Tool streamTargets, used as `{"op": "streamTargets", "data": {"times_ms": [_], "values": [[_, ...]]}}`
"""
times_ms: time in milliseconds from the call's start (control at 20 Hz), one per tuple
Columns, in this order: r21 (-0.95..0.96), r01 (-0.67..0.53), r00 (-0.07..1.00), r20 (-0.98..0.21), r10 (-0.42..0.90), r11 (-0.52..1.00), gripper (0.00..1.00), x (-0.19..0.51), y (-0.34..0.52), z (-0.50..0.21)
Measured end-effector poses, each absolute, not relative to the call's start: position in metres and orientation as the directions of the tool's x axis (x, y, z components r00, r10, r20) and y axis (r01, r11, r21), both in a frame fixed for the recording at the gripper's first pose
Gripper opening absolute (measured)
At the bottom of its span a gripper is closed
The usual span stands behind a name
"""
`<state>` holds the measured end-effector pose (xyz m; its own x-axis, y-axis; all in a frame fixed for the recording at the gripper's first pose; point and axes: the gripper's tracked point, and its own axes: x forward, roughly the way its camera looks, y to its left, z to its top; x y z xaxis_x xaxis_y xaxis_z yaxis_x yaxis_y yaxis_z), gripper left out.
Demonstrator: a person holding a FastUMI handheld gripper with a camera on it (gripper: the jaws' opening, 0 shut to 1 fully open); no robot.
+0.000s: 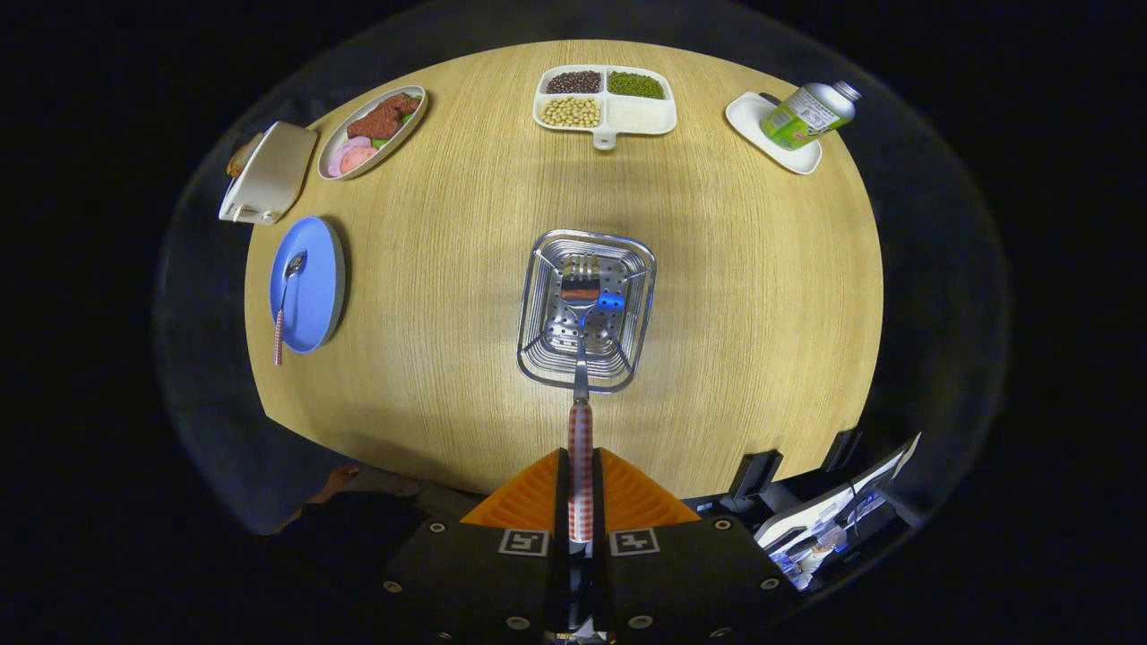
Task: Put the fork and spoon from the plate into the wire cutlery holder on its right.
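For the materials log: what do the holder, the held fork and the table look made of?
Holder: shiny metal wire with a perforated base.
Fork, clamped in the hand-held gripper: polished metal; checked handle, probably plastic.
Table: light wood grain, possibly laminate, matte.

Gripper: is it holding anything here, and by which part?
The gripper is shut on the fork, clamped on its checked handle, tines over the wire cutlery holder.

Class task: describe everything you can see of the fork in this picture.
The fork has a shiny metal head and neck and a red-and-white checked handle. The gripper is shut on the handle, both fingers pressing it. It points straight ahead, its tines over the wire cutlery holder; whether they touch it is unclear.
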<state>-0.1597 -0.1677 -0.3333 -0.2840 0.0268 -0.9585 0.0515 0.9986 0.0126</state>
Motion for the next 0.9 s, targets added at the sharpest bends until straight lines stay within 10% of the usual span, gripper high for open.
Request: {"op": "streamTargets", "data": {"times_ms": [900], "values": [[0.101,0.181,-0.029,-0.994,0.108,0.978,0.24,-0.090,-0.161,-0.308]]}}
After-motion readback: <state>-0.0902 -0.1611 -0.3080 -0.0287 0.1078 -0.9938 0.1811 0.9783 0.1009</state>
